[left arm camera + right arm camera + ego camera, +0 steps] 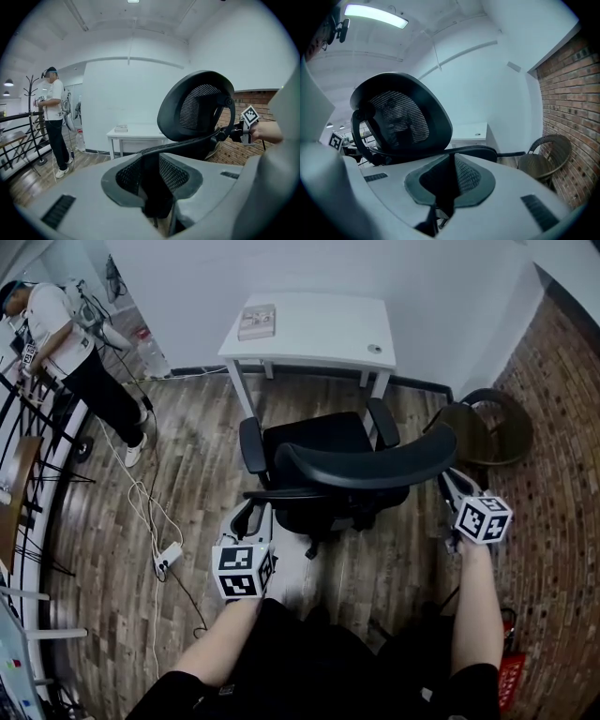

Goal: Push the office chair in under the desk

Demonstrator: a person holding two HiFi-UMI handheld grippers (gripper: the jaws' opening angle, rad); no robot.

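— Where's the office chair point(323, 451) sitting?
— On the wood floor point(197, 465), just in front of the white bench point(319, 329), seat not under it, back towards me
— And your grippers?
— My left gripper point(253, 507) pinches the chair's back at its left end; my right gripper point(449, 486) is pressed together at the right end

No text, brand, number or sign can be read in any view. The left cube point(242, 570) and the right cube point(483, 518) bear only black-and-white square marker patterns, which form neither letters nor digits. The book point(257, 322) lying at the far left corner of the desk point(319, 334) has a pale cover, and any print on it is too small to make out.
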